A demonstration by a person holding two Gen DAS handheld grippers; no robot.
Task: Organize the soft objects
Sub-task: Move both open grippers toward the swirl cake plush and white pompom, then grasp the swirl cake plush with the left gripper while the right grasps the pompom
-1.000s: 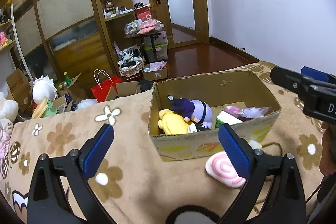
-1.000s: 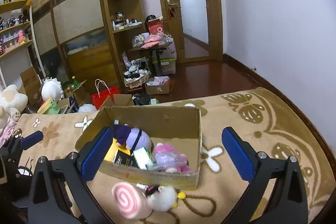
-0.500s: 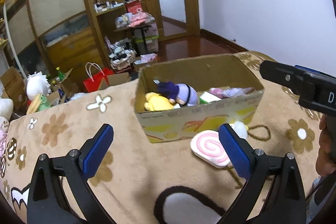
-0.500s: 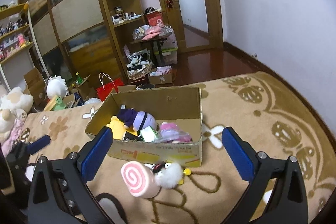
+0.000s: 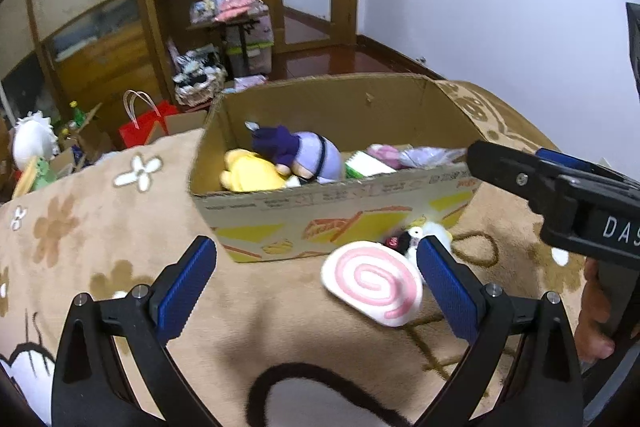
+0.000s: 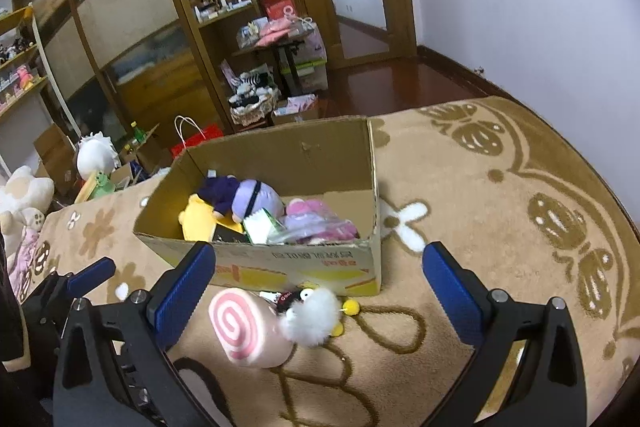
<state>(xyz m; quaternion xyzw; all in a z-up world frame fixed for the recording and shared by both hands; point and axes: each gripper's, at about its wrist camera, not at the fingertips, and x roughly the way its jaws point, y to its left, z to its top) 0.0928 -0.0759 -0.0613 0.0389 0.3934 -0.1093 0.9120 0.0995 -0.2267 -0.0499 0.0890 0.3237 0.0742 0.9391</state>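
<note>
Both claws spread wide, nothing held. Left gripper (image 5: 316,281) and right gripper (image 6: 318,285) both hover over the blanket (image 6: 500,227), facing the cardboard box (image 6: 360,267).

Box already holds a purple-haired doll (image 6: 240,195), a yellow plush (image 6: 196,221), a pink bagged plush (image 6: 316,225) and some flat packets. Two soft items not yet in: the pink swirl roll plush (image 6: 244,333) and the white fluffy bird plush (image 6: 312,315), both on the blanket just in front of the box's near wall. They touch each other. The bird looks to have a black tag or head part against the box wall; can't tell which.

My read: the step in hand is picking up one of the two strays. The right gripper has both between its fingers in its view, so it's the better candidate.

How I'd do it:
- Take the roll first; it's nearer and bulkier.
- Clamp across the cylinder body, not the swirl face, so it doesn't squirt out.
- Come down so the far finger lands between roll and bird, otherwise both get pinched.
- Lift clear of the box's near wall before moving over; it's close.
- Drop on the right side, where the pile looks lowest.
</note>
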